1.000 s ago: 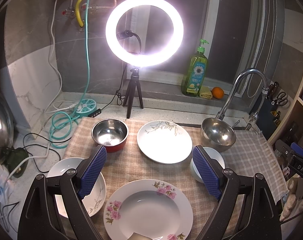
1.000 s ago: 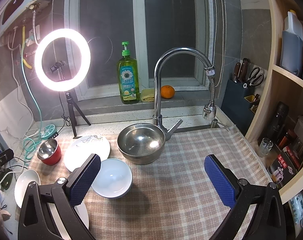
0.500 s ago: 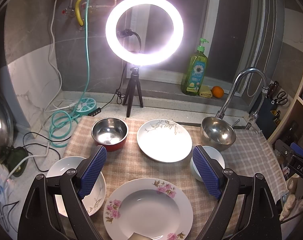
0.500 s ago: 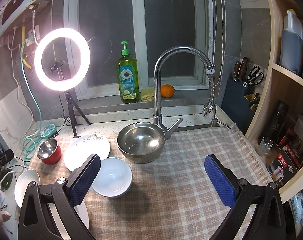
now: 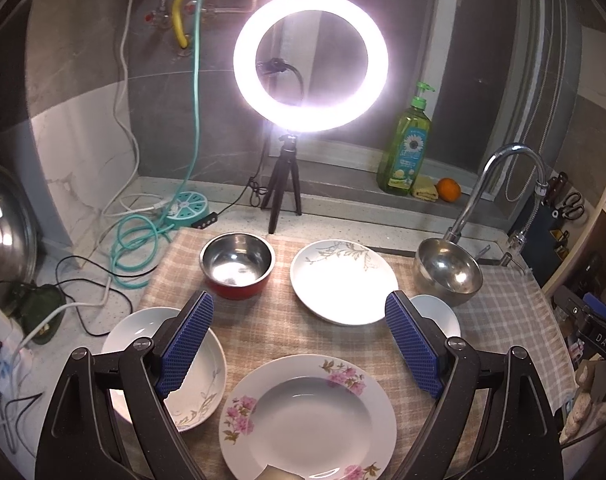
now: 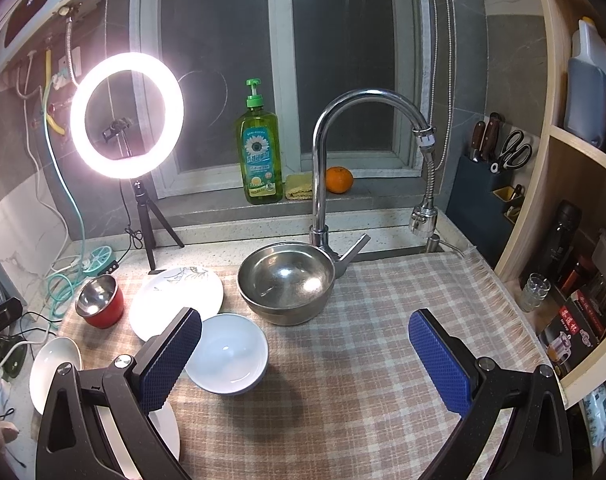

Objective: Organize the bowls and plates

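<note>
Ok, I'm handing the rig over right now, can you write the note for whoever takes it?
Left gripper: open, empty, above the pink-flower plate.
Right gripper: open, empty, over bare checked cloth.
On the cloth: red bowl, leaf-pattern plate, steel bowl, white bowl. A white dish sits partly off the cloth's left edge.
Done: nothing stacked or grouped yet.
Left: all the plates and bowls.
</note>
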A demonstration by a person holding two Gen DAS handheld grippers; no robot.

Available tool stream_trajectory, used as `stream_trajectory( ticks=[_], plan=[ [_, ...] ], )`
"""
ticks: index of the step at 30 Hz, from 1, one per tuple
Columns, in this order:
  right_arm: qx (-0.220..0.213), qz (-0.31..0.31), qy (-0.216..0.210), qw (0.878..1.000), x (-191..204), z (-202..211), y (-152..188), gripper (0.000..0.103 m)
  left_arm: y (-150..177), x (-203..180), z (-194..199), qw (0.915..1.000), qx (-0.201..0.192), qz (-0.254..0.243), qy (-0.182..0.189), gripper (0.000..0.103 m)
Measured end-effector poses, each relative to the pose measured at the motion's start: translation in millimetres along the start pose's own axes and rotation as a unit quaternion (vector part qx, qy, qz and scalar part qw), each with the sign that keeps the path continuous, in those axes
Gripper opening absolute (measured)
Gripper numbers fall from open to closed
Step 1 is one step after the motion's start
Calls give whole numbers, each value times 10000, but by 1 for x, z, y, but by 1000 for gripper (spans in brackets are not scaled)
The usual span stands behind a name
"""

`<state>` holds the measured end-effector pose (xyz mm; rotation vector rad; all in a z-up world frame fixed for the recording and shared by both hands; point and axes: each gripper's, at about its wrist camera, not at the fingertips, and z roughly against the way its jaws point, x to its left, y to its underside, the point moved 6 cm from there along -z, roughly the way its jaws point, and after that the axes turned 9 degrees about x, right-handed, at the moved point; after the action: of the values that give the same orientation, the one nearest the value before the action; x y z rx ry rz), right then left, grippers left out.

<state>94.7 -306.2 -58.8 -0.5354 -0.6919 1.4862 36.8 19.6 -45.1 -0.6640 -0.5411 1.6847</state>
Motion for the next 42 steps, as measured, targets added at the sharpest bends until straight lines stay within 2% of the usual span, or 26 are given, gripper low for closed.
stream_trajectory(
  ticks=[11, 15, 22, 30, 35, 40, 42],
  plan=[
    [34, 213, -514, 9984, 29, -8, -5, 102, 10, 54, 18, 9969, -64, 612, -496, 88],
    [143, 492, -691, 9963, 50, -13, -8, 102, 19, 81, 25, 9928, -57, 937, -747, 88],
    [509, 903, -1308, 9860, 94, -24, -5, 102, 42, 123, 31, 9850, 119, 1449, -933, 88],
    [1126, 1461, -2178, 9584, 175, -44, 12, 101, 75, 170, 25, 9742, 429, 1959, -1034, 87],
    [1672, 1652, -2554, 9378, 228, -63, 30, 88, 93, 192, 7, 9698, 719, 2119, -965, 84],
    [2283, 1766, -2784, 9161, 269, -87, 48, 72, 103, 206, -11, 9677, 992, 2197, -743, 73],
    [2485, 1838, -2817, 9084, 283, -97, 54, 68, 104, 210, -20, 9667, 1107, 2226, -614, 64]
  ],
)
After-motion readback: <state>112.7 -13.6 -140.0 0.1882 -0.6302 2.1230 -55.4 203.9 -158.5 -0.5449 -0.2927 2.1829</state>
